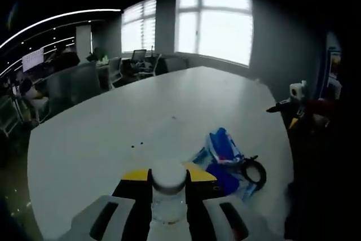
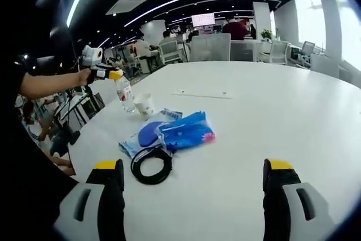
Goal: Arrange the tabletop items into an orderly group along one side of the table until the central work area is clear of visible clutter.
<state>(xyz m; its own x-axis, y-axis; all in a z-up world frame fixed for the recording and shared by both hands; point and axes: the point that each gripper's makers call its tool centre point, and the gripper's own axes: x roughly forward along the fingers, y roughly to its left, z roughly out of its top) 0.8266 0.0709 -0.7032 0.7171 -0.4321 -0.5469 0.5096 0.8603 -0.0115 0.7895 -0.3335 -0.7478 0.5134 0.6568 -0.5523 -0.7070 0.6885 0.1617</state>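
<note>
in the left gripper view the left tool (image 1: 168,187) is clamped on a clear plastic bottle (image 1: 168,193) with a white cap, its two yellow-tipped jaws pressed against the bottle's sides just below the cap, above the white tabletop (image 1: 113,134). the right gripper view shows this bottle (image 2: 124,93) from the side, upright and lifted at the near left edge of the tabletop (image 2: 271,117), gripped by the left tool (image 2: 111,75) at its neck, with a person's arm (image 2: 48,84) reaching in from the left behind it. just beside the bottle stands a small paper cup (image 2: 145,105), upright. near the cup lie blue plastic packets (image 2: 175,132), bunched together, and touching their near edge is a coiled black cable (image 2: 151,165). in the left gripper view the same blue packets (image 1: 223,159) and black cable (image 1: 252,170) lie to the right of the bottle. the right tool (image 2: 192,184) hangs over the tabletop with its jaws wide apart and nothing between them. the right tool (image 1: 293,105) also appears at the far right of the left gripper view. office chairs (image 2: 225,46) line the far side.
</note>
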